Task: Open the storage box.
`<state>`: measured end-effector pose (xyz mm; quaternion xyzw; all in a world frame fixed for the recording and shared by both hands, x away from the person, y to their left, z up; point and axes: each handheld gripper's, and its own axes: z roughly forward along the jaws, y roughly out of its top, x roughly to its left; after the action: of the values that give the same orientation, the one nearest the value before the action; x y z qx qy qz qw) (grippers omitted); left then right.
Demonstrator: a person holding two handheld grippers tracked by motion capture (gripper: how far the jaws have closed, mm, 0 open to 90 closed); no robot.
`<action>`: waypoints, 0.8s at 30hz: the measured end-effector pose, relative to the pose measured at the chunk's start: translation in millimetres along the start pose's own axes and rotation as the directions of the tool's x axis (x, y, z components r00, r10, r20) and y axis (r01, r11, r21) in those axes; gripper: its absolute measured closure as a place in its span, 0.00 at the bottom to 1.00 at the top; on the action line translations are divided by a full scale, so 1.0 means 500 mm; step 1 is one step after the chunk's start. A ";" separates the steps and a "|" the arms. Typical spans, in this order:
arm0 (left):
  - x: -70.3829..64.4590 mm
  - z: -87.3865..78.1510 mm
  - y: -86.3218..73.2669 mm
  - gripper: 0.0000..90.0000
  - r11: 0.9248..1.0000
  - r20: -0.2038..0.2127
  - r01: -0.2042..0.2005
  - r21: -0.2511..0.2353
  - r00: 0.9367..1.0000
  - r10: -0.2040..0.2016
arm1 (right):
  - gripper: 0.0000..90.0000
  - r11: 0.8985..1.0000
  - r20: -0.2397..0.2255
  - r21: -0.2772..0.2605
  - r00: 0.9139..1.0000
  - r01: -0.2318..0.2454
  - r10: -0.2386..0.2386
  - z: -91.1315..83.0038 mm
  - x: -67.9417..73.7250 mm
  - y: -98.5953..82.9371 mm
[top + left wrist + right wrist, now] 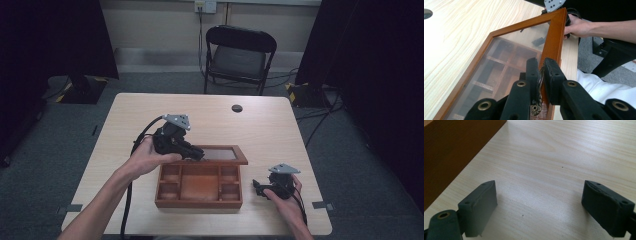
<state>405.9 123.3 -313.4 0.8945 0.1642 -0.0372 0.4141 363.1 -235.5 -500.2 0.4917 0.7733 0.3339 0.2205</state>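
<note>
A brown wooden box (199,200) with several compartments stands at the table's near middle. Its glass-paned lid (220,154) is raised and tilted back. My left gripper (197,152) is at the lid's front edge. In the left gripper view that gripper (541,65) is shut on the lid's brass clasp (539,82), which is fixed to the wooden frame (552,42). My right gripper (257,187) rests low on the table just right of the box. In the right gripper view it (540,202) stands open over bare table, with the box wall (454,150) at the upper left.
A black folding chair (240,55) stands behind the light wooden table (150,115). A dark cable hole (237,108) sits near the table's far edge. Cables trail from both grippers toward the near edge. Dark curtains hang at both sides.
</note>
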 end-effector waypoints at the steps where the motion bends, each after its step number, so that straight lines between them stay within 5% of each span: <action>1: 0.000 0.000 0.000 0.91 1.000 0.000 0.000 0.000 1.000 0.000 | 0.13 1.000 0.000 0.000 1.000 0.000 0.000 0.000 0.000 0.000; 24: 0.001 -0.001 0.000 0.91 1.000 -0.002 -0.005 0.008 1.000 0.005 | 0.13 1.000 0.000 0.000 1.000 0.000 0.000 0.000 0.000 0.000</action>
<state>406.6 123.9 -313.3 0.8966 0.1621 -0.0357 0.4106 363.1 -235.5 -500.2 0.4917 0.7733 0.3340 0.2204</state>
